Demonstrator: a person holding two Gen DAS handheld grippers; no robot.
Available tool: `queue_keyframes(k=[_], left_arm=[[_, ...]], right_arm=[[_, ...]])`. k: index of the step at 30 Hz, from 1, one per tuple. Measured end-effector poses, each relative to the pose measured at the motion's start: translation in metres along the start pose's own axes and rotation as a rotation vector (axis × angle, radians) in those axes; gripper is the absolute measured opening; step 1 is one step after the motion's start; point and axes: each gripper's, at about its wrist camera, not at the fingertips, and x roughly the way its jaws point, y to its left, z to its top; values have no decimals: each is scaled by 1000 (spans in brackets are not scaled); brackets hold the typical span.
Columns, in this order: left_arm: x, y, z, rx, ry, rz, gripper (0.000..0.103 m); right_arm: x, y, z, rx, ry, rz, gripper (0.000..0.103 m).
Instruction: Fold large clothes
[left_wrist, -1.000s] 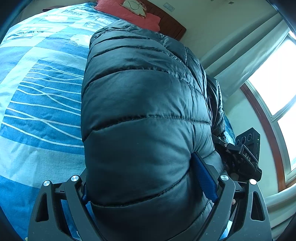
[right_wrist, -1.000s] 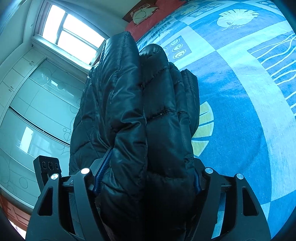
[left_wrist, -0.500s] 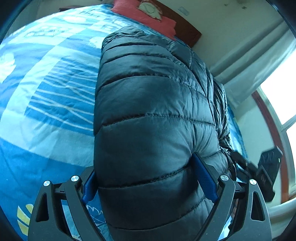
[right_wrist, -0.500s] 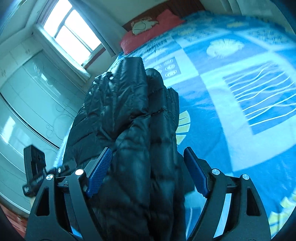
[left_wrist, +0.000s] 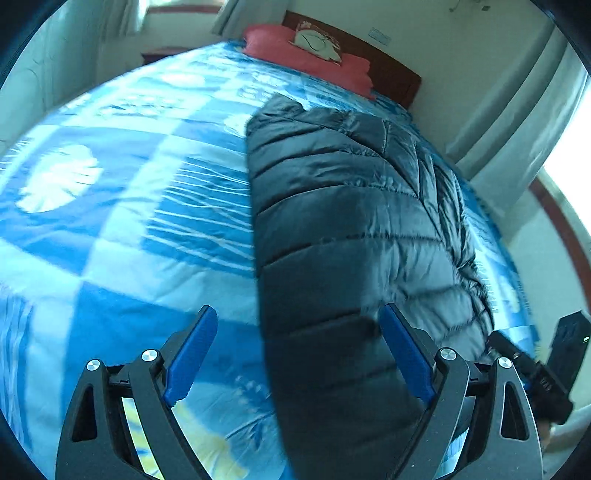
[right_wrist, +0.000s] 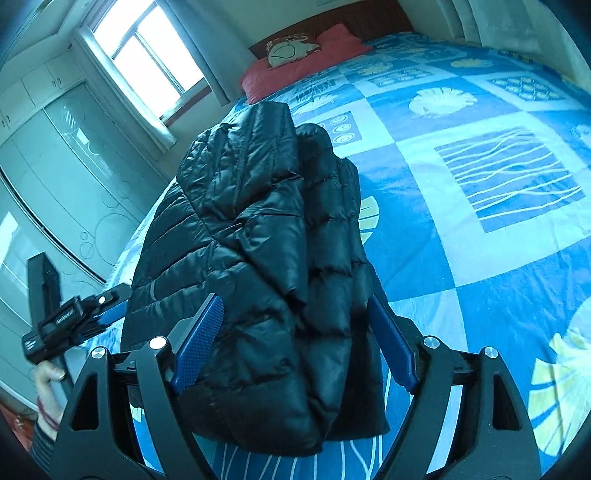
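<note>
A black quilted puffer jacket (left_wrist: 351, 221) lies folded lengthwise in a thick bundle on the blue patterned bedspread (left_wrist: 110, 192). My left gripper (left_wrist: 299, 354) is open, its blue pads wide apart, above the jacket's near left edge. In the right wrist view the jacket (right_wrist: 266, 236) lies between the spread pads of my right gripper (right_wrist: 295, 339), which is open and not pressing it. The other gripper shows at each view's edge: the right one (left_wrist: 532, 373) and the left one (right_wrist: 62, 321).
Red pillows (left_wrist: 306, 55) and a dark wooden headboard (left_wrist: 391, 74) are at the bed's far end. A window with curtains (right_wrist: 147, 62) and a glass-door wardrobe (right_wrist: 55, 177) stand beside the bed. The bedspread (right_wrist: 498, 184) stretches wide beside the jacket.
Both grippers opened and let go of the jacket, then drew back. The jacket now rests on the bed, and more of the bed shows in both views.
</note>
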Motion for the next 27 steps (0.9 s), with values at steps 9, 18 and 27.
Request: queue_keyframes(k=[9, 18, 27], left_arm=[[-42, -11, -38, -53, -57, 44, 89], [-76, -48, -67, 38, -171, 182, 89], [-99, -78, -82, 90, -213, 208, 89]], right_arm=[[-37, 44, -18, -149, -55, -139, 80], [-66, 66, -34, -189, -90, -192, 80], [-86, 80, -49, -245, -128, -227, 81]])
